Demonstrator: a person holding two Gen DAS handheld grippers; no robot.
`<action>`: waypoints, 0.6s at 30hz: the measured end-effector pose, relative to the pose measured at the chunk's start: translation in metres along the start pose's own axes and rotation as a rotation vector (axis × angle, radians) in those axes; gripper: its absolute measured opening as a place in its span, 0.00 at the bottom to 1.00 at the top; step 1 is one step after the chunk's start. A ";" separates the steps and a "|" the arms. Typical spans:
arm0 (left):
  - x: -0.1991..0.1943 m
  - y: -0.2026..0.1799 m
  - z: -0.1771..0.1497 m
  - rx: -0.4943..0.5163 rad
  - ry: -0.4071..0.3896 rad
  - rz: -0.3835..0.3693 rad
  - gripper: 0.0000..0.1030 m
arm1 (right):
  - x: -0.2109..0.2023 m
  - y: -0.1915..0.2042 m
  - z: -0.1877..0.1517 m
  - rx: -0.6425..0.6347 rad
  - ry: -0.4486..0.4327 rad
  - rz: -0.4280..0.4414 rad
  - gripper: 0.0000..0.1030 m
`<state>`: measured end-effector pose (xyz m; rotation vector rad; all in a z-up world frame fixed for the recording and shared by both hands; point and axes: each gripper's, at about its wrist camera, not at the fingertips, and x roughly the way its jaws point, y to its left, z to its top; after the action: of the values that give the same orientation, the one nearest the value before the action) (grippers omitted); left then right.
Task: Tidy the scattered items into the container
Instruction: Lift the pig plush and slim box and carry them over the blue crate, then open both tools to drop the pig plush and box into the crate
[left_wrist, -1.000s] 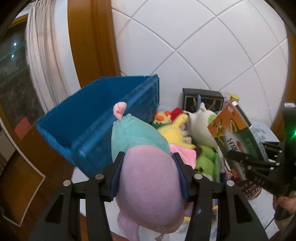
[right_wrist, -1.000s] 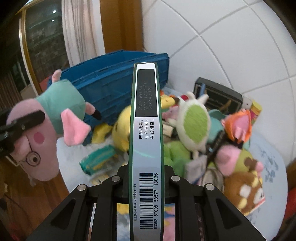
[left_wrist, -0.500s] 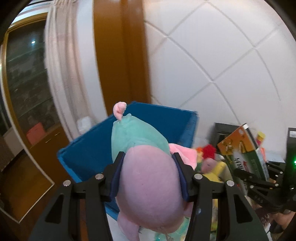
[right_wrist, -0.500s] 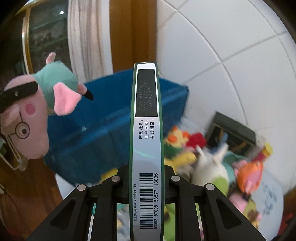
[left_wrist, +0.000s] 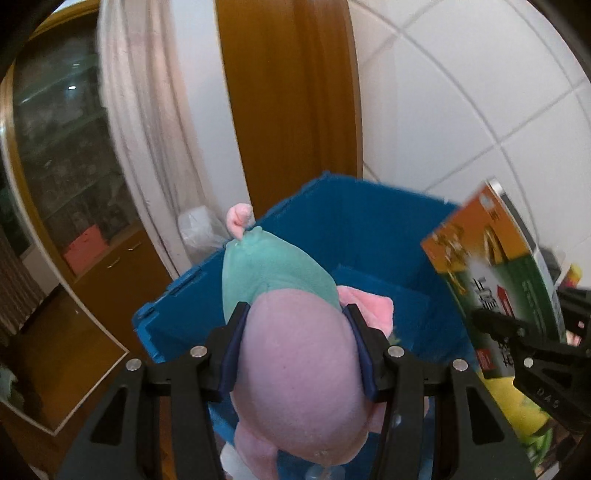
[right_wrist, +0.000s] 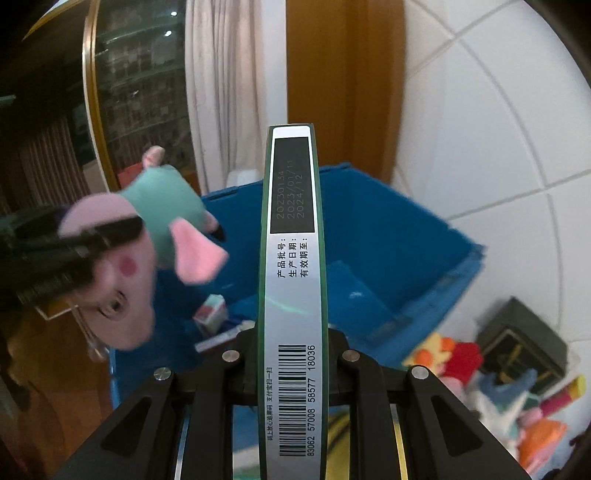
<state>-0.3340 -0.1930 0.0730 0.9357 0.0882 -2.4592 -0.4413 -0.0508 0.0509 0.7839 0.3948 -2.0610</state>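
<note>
My left gripper (left_wrist: 295, 328) is shut on a pink pig plush toy (left_wrist: 295, 365) in a teal dress and holds it above the near edge of the open blue crate (left_wrist: 369, 236). The toy also shows in the right wrist view (right_wrist: 125, 254), left of the crate (right_wrist: 388, 229). My right gripper (right_wrist: 291, 343) is shut on a flat green and orange box (right_wrist: 293, 280), seen edge-on with a barcode, held over the crate. The box also shows at the right of the left wrist view (left_wrist: 495, 277).
Small boxes (right_wrist: 214, 314) lie on the crate floor. A pile of plush toys (right_wrist: 517, 398) and a dark box (right_wrist: 521, 347) lie to the right of the crate. A white tiled wall (left_wrist: 461, 110), a wooden post (left_wrist: 288, 92) and a curtain (left_wrist: 147, 129) stand behind.
Both grippers have risen and swung left toward the crate, carrying the pig toy and the box. The crate's inside now fills the middle of both views; the toy pile has slid to the right.
</note>
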 end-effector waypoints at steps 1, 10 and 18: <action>0.011 0.003 -0.001 0.007 0.017 -0.008 0.49 | 0.015 0.006 0.005 0.004 0.014 0.001 0.19; 0.109 0.030 -0.014 0.071 0.193 -0.129 0.51 | 0.111 0.028 0.004 0.033 0.194 -0.039 0.20; 0.138 0.049 -0.017 0.076 0.166 -0.163 0.83 | 0.119 0.036 0.000 0.052 0.197 -0.111 0.95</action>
<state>-0.3879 -0.2917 -0.0219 1.2081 0.1341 -2.5436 -0.4623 -0.1457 -0.0274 1.0210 0.5057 -2.1100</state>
